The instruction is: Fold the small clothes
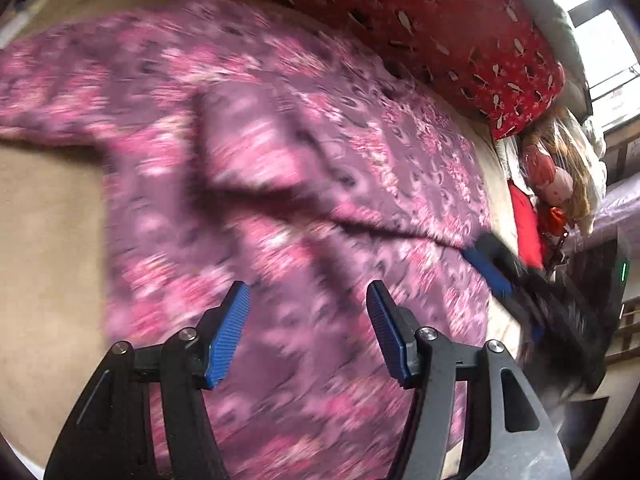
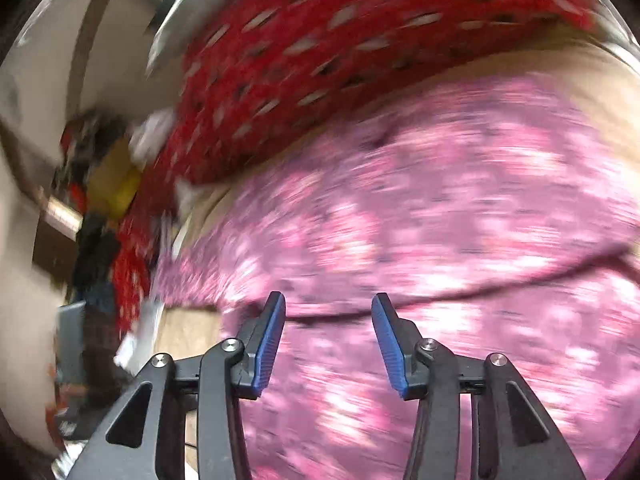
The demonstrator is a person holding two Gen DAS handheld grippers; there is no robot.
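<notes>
Beige bedding is covering the surface under everything, a smooth, plain sheet that is showing at the left of the left wrist view and along the upper right of the right wrist view. One garment is lying spread across it: a soft purple-and-pink floral piece, its print blurring in both views, with one sleeve reaching out to the left and a raised fold line running across the cloth. One red blanket, patterned with small white and dark fish-like shapes, is lying bunched along the far edge of the garment, touching or just overlapping its upper border; it is also filling the top of the right wrist view. One doll with long reddish hair is sitting beyond the blanket's end, near a bright window.

Two grippers are showing, each with two ribbed blue pads on black linkage arms. The left gripper is hovering over the lower part of the garment with its jaws spread wide and nothing between them. The right gripper is likewise gaping above the fold line, holding nothing; in the left wrist view it is appearing as a blurred dark shape at the garment's right edge.
</notes>
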